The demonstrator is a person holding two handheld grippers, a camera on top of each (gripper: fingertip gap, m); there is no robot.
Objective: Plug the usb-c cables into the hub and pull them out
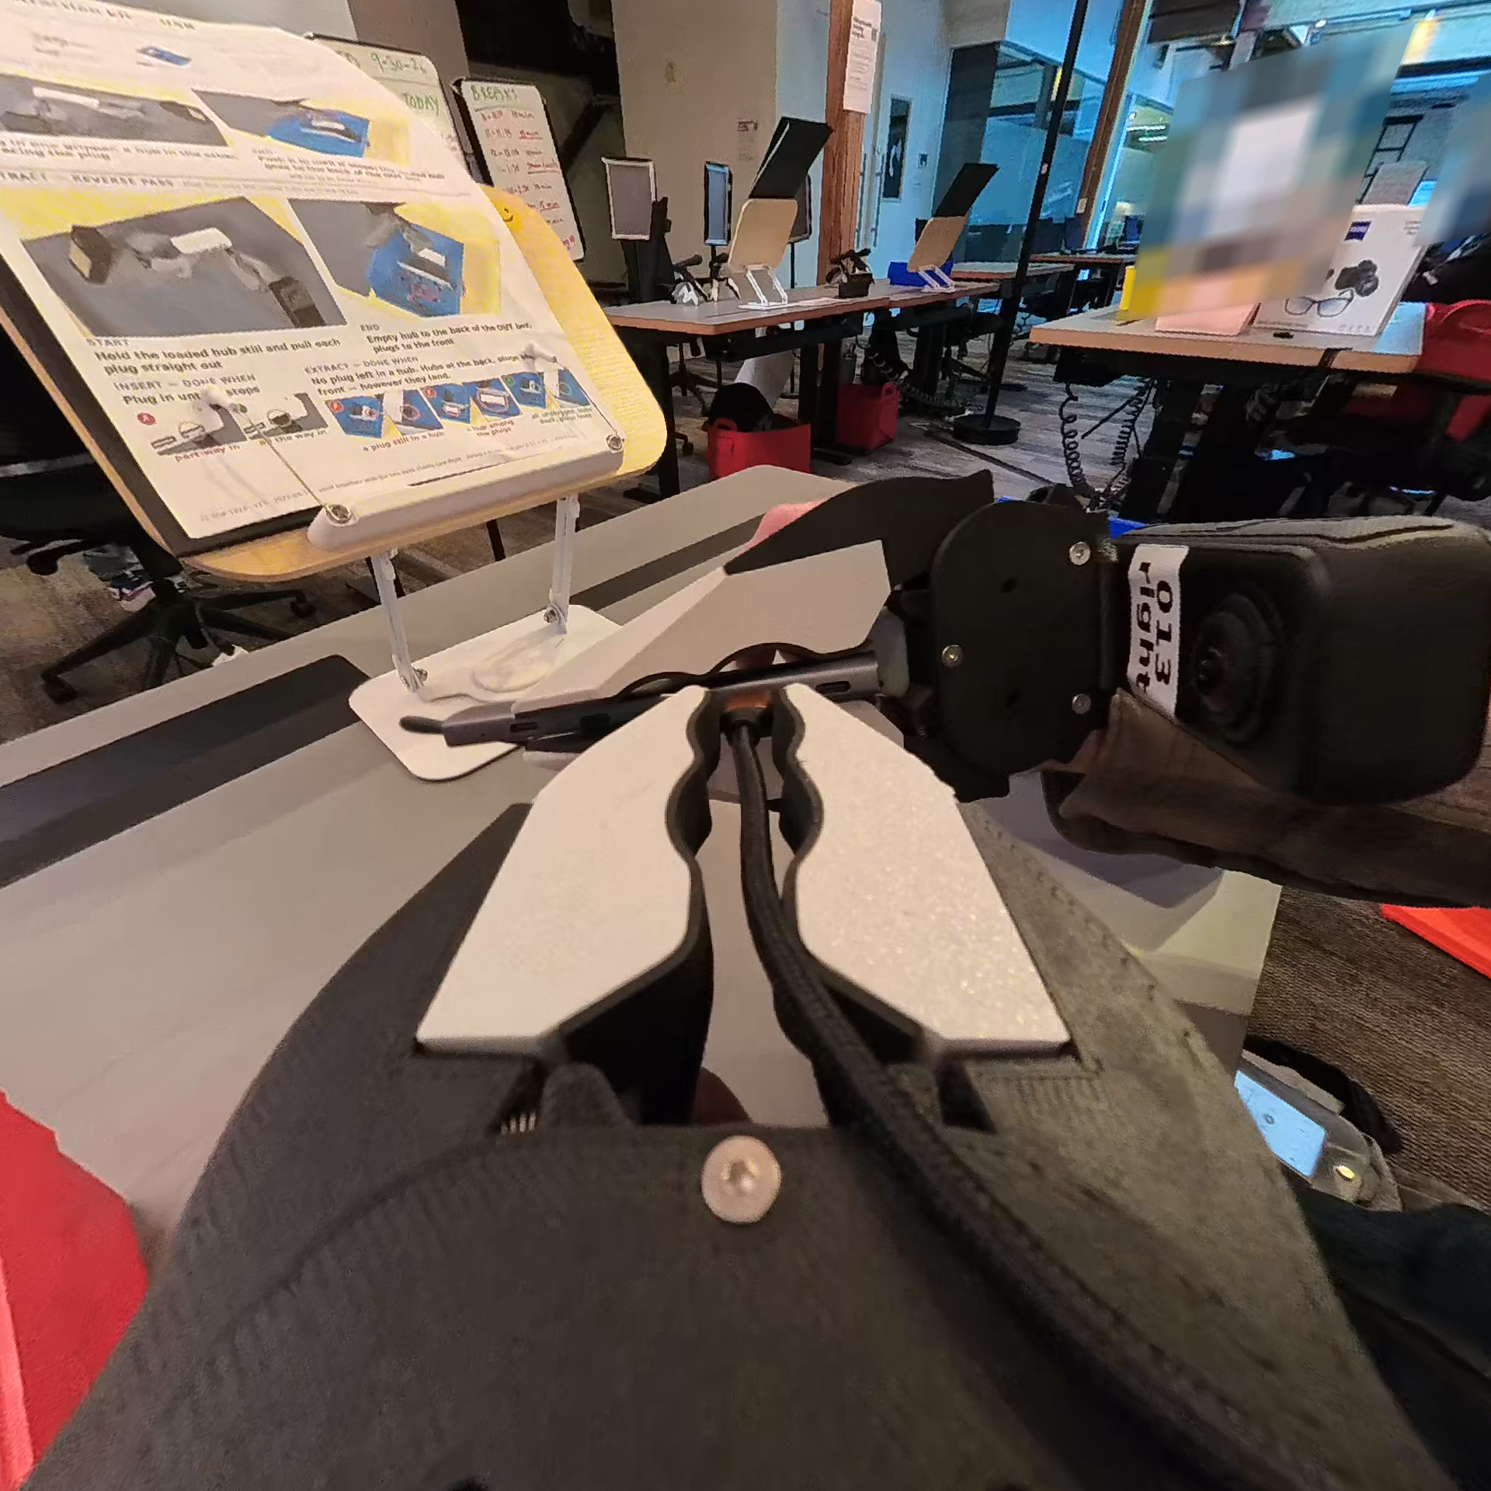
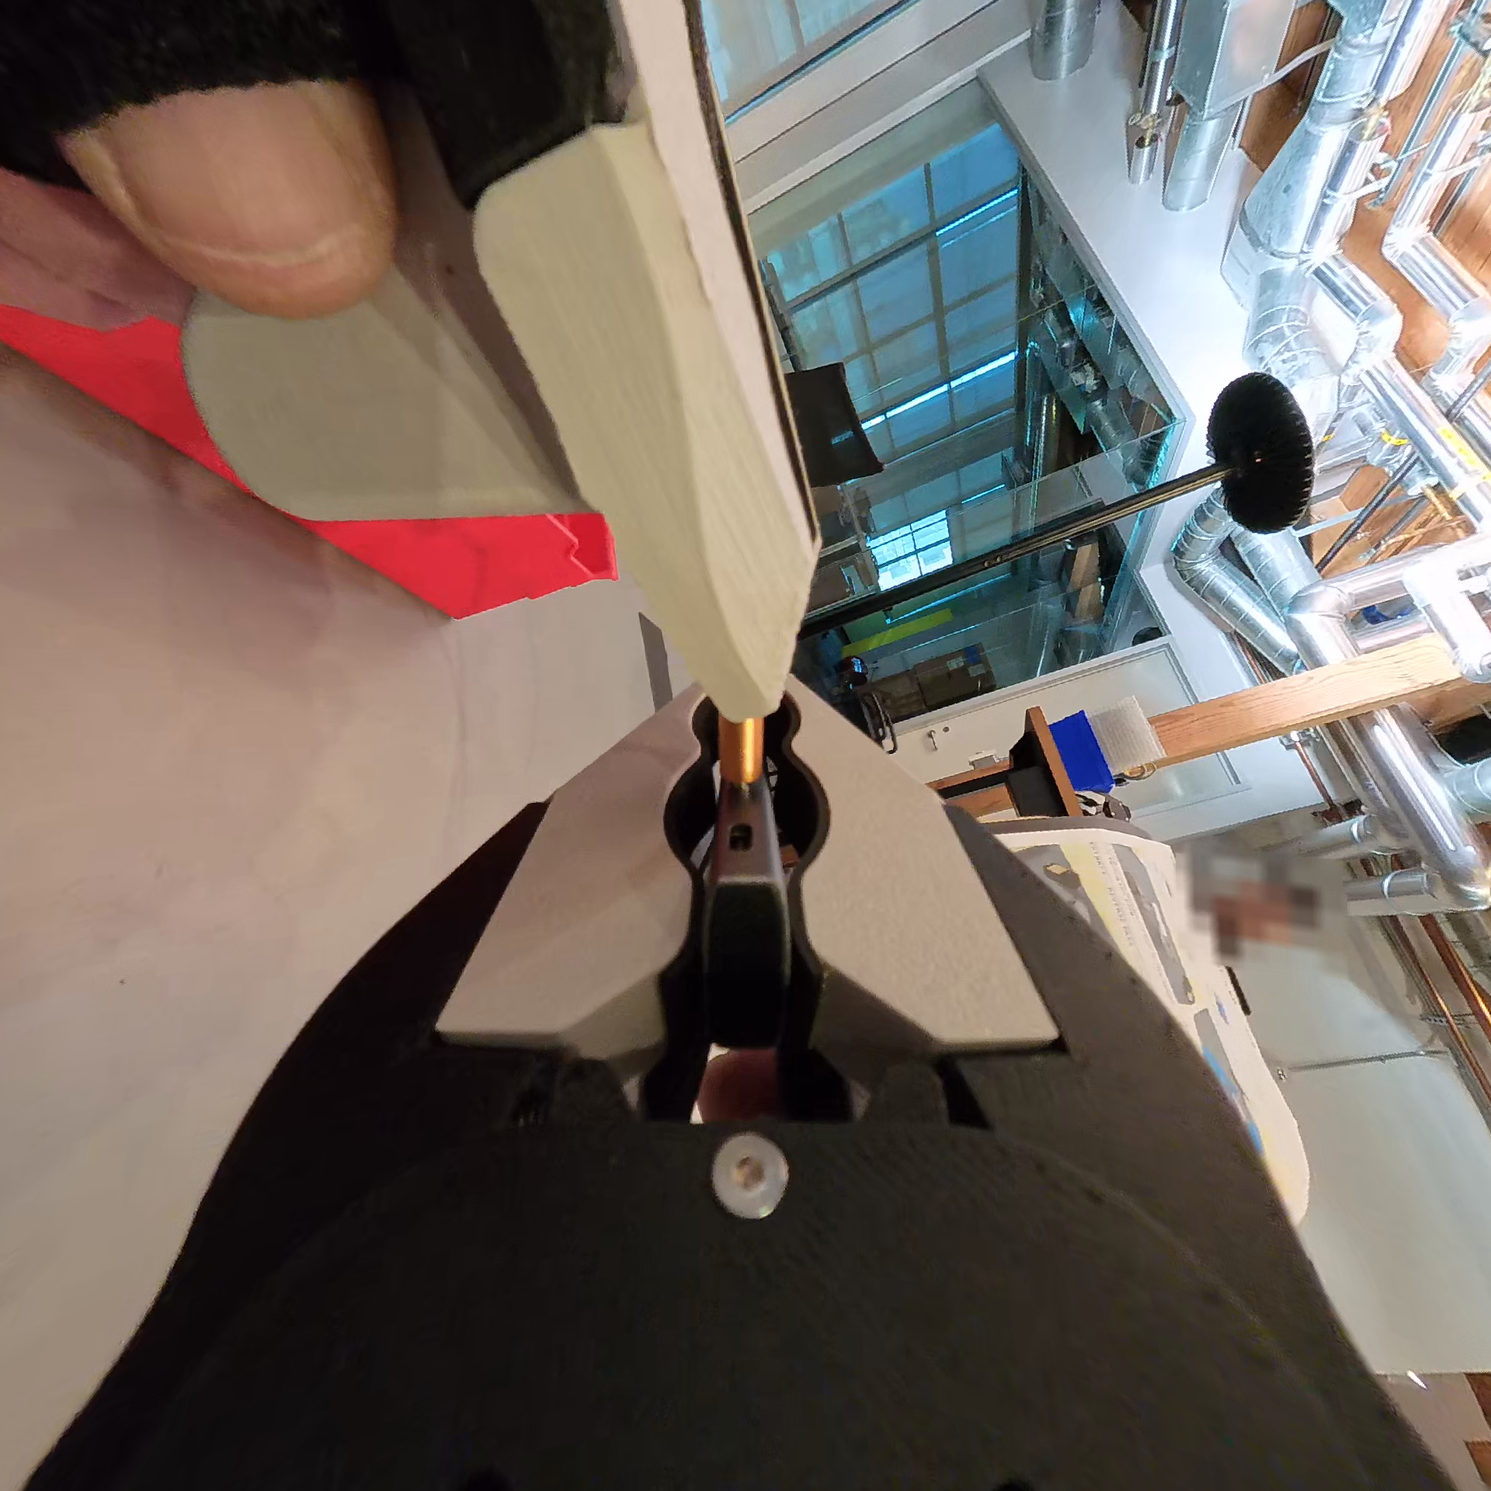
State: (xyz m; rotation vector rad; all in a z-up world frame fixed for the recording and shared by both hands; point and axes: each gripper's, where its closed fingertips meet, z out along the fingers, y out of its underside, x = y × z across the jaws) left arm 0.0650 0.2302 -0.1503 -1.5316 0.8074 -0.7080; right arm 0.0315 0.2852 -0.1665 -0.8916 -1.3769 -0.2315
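We see the left gripper (image 1: 744, 710), with pale grey fingers on a black textured body, closed on the copper-coloured metal plug (image 1: 741, 710) of a black braided usb-c cable (image 1: 795, 952). The cable runs back between the fingers towards the camera, curving to the right. The plug's tip meets the long edge of a slim, dark grey metal hub (image 1: 565, 714), a flat bar with several small slots along its side and a short dark lead at its left end. Whether the plug is fully seated we cannot tell.

The right gripper (image 1: 807, 613) reaches in from the right and clamps the hub's right end, holding it just above the grey table (image 1: 202, 928). From its own wrist view, the right gripper (image 2: 746, 807) has the hub (image 2: 746, 879) pinched end-on between its jaws, with the copper plug (image 2: 742, 746) beyond and the other gripper's pale finger (image 2: 670, 403) coming down onto it.

Behind the hub stands a white stand (image 1: 452, 694) carrying an illustrated instruction sheet (image 1: 282, 266).
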